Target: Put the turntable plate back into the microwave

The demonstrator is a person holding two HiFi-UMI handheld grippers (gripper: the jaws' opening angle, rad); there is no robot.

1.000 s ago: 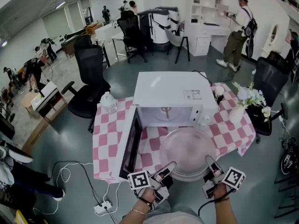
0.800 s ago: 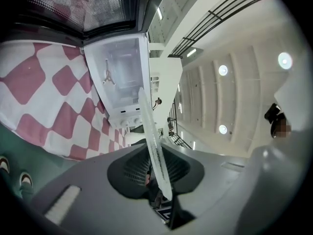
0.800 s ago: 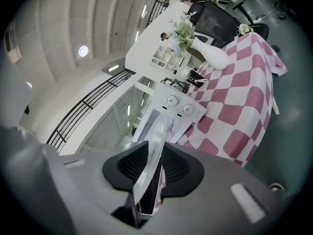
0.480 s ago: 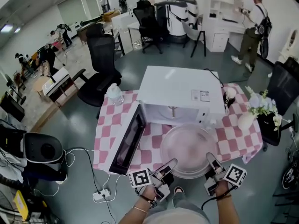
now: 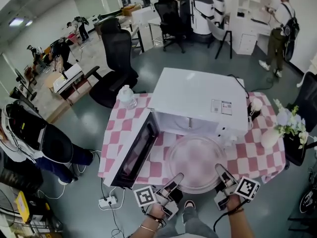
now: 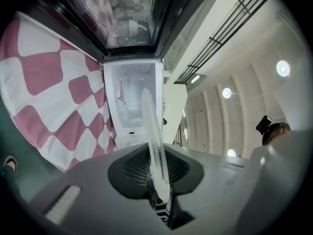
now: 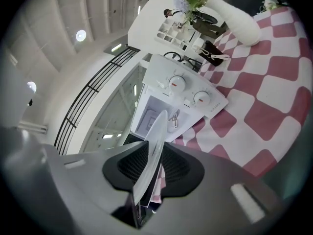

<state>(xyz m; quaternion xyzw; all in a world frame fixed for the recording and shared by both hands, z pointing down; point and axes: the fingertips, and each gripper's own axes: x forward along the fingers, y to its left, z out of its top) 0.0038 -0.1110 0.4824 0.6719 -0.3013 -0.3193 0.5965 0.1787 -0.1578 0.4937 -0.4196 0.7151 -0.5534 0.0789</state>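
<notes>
Indoors, checkered tablecloth [image 5: 118, 129], grey floor [image 5: 198, 58], left gripper [image 5: 176, 178], right gripper [image 5: 220, 171], jaws pinching turntable plate [image 5: 195, 158]

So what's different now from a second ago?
The glass plate, gripped at its near rim by the left gripper and right gripper, seems to have slid a little left, lining up better with the microwave. The left jaws have just tightened on it. Same as before: door open, plate outside, both grips on.

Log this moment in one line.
turntable plate: held before microwave, not yet inside | left gripper: shut on rim, jaws just closed further | right gripper: shut on rim | door: open
</notes>
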